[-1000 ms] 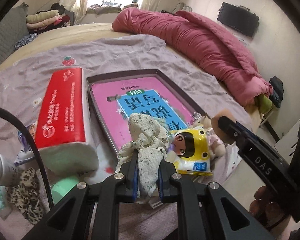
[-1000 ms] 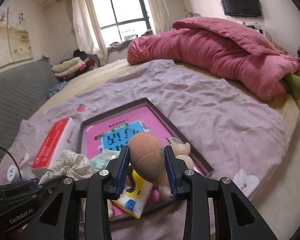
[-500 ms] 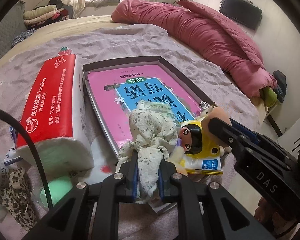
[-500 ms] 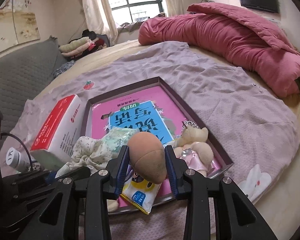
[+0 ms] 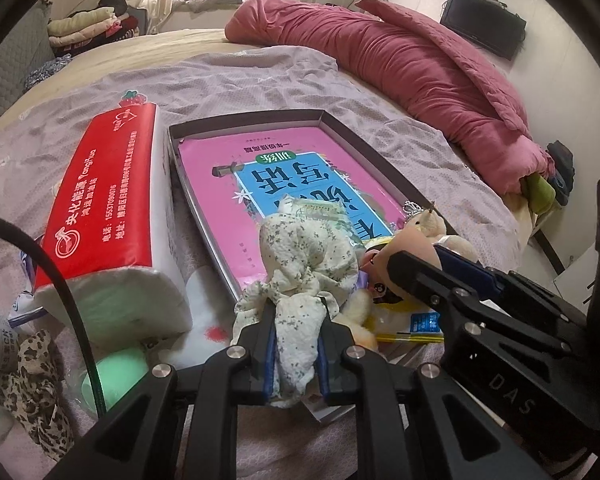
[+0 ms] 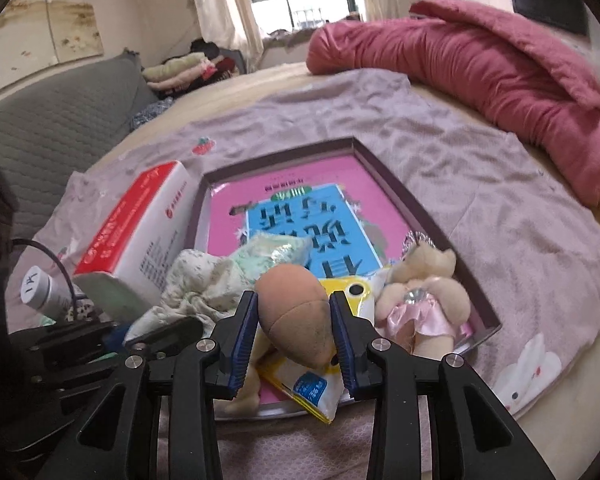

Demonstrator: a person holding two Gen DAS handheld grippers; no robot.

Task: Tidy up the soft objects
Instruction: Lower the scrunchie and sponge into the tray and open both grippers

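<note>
- Floral cloth (image 5: 300, 264) sits pinched between the fingers of the left gripper (image 5: 294, 344), bunched up, cream with a small grey-green sprig print; its upper part spills forward over the near-left edge of the tray (image 5: 352, 132), and a tail hangs down below the pads.
- Left gripper's jaws are drawn close together, clamped on that cloth, over the tray's near rim.
- Right gripper (image 6: 294, 320) is closed on the doll (image 6: 294, 320), its blue pads pressed against both sides of the doll's round brown head.
- From the left wrist view the doll's face (image 5: 380, 264) shows just right of the cloth, with a dark eye, yellow clothing and a blue-and-white printed label below it; it lies over the tray's near-right part.
- Small beige teddy (image 6: 420, 292) in a pink satin skirt with a silver tiara lies in the tray's near-right corner, just beside the doll and touching its yellow part.
- Pink book (image 6: 300, 216) with a blue panel of Chinese characters fills the tray floor beneath them all.
- Red and white tissue pack (image 5: 104, 216) lies just left of the tray on the mauve sheet (image 5: 240, 80).
- Leopard-print scrunchie (image 5: 36, 392) and a pale green round object (image 5: 116, 372) lie near the pack's near end.
- Pink quilt (image 5: 400, 64) is heaped along the far right of the bed.
</note>
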